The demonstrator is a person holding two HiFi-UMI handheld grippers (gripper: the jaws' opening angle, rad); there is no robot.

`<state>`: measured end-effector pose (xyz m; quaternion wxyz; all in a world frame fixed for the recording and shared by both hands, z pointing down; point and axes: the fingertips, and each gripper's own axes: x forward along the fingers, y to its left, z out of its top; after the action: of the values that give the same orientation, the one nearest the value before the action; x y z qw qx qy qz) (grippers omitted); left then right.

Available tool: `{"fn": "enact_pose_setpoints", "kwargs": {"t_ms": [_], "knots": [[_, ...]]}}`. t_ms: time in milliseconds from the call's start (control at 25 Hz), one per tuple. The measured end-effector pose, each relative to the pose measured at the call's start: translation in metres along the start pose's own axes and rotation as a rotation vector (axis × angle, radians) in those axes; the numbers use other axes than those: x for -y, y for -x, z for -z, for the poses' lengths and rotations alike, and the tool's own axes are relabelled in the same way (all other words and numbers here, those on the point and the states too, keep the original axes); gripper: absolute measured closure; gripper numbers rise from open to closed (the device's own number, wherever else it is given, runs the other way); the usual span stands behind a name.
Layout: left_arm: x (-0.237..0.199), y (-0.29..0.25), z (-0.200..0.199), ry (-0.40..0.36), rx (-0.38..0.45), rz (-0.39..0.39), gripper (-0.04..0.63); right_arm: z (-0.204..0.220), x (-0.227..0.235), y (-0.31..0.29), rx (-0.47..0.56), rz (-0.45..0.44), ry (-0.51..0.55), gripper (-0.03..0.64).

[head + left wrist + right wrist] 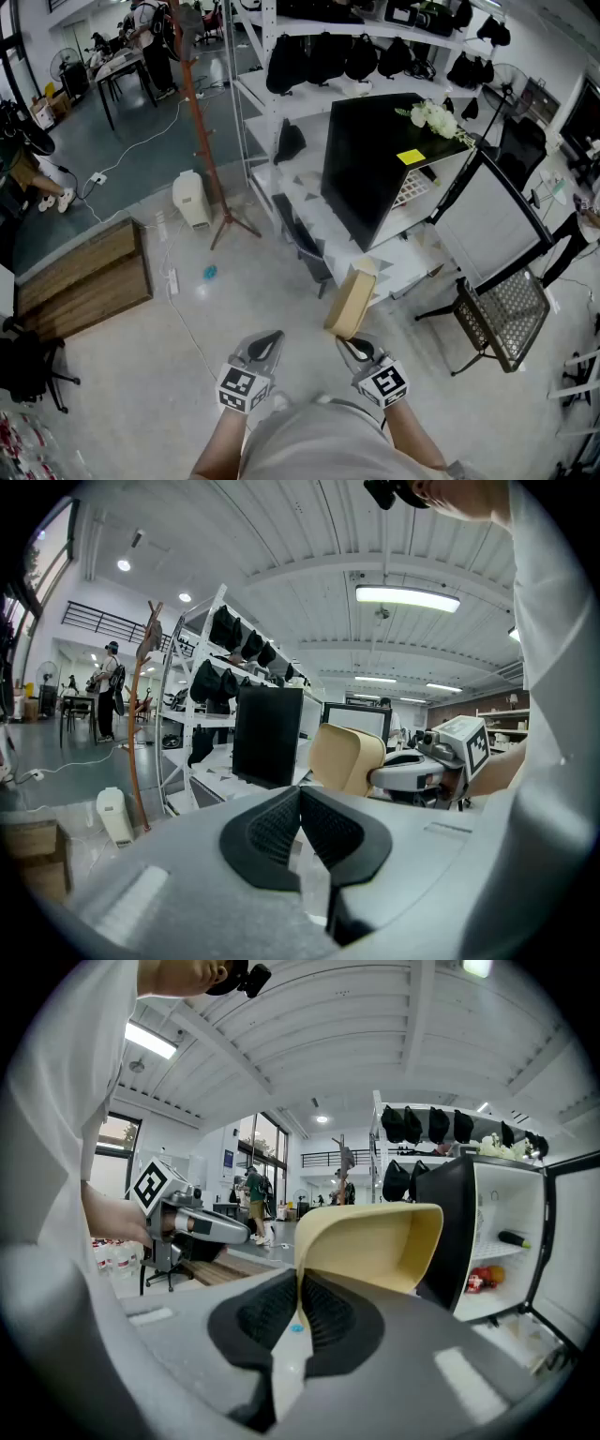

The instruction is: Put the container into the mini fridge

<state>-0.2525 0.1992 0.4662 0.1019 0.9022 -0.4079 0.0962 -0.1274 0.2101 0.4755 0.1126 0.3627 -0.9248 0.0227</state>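
Right tool (355, 346) forward, tight on container (350, 298)

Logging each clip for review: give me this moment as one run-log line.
right gripper: shut on container | left gripper: shut, empty | mini fridge: open | container: not yet inside

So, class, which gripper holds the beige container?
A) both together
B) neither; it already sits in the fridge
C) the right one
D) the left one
C: the right gripper has its jaws pinched on the wall of the container, while the left gripper is shut on nothing.
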Motion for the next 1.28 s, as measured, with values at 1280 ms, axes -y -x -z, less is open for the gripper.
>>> {"fn": "enact_pose_setpoints", "kwargs": {"t_ms": [1280], "knots": [[0.062, -0.115, 0.011, -0.070, -0.099, 0.078, 0.586, 0.040, 0.099, 0.044, 0.017, 0.072, -0.065, 0.598]]}}
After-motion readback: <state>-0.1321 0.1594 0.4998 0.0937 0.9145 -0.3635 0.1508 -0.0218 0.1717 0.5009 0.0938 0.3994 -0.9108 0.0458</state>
